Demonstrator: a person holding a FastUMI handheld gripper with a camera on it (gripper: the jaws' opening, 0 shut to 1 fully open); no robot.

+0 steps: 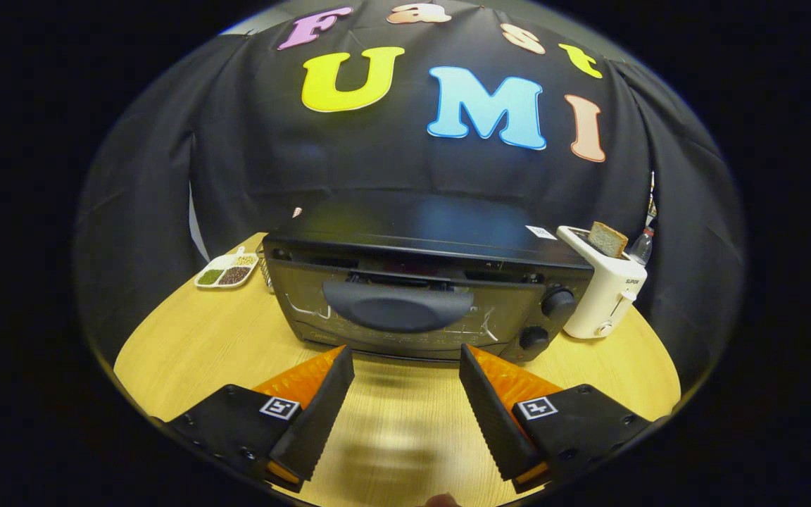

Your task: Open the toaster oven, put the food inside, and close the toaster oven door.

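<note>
A black toaster oven (419, 289) stands on the wooden table (180, 352), its glass door up and nearly shut, a thin gap along the door's top edge. The wide dark handle (398, 310) crosses the upper part of the door. Two round knobs (557, 303) sit on the oven's right side. My gripper (406, 360) is open, its black ribbed fingers (321, 412) spread wide just in front of the door and below the handle, holding nothing. A slice of bread (608, 239) sticks out of a white toaster.
The white toaster (606, 292) stands close against the oven's right side, a clear bottle (643, 246) behind it. A white divided dish of grains (226, 271) lies on the table to the oven's left. Black cloth walls the booth behind.
</note>
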